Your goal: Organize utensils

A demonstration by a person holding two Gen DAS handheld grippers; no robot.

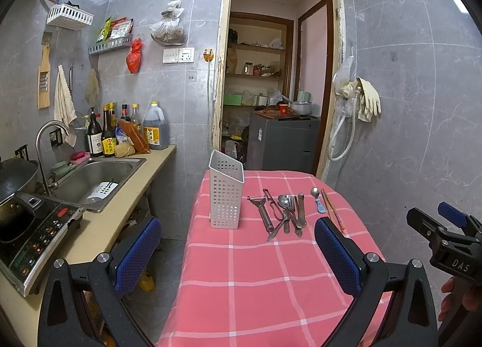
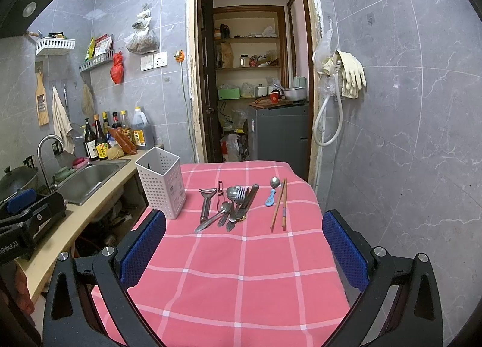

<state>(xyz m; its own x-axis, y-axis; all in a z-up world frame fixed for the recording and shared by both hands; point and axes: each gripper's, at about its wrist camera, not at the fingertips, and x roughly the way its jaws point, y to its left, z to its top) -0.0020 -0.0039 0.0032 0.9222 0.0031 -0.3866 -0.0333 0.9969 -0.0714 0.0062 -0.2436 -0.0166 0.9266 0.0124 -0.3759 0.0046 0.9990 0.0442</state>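
Observation:
A white perforated utensil holder [image 1: 226, 196] [image 2: 161, 181] stands upright at the far left of the red checked table [image 1: 256, 280] [image 2: 241, 271]. To its right lie a peeler [image 1: 263, 211] [image 2: 206, 202], a pile of metal spoons, a fork and knives [image 1: 290, 211] [image 2: 238, 202], a blue-handled spoon [image 1: 318, 200] [image 2: 271, 193] and wooden chopsticks [image 1: 333, 209] [image 2: 280, 203]. My left gripper [image 1: 238, 247] is open and empty above the near table, short of the utensils. My right gripper [image 2: 244, 244] is open and empty, also short of them.
A counter with a steel sink [image 1: 96, 178] [image 2: 90, 178], sauce bottles [image 1: 120, 133] and an induction cooker [image 1: 33, 238] runs along the left. An open doorway [image 1: 271, 75] with a grey appliance [image 2: 278, 133] lies behind the table. Tiled wall on the right.

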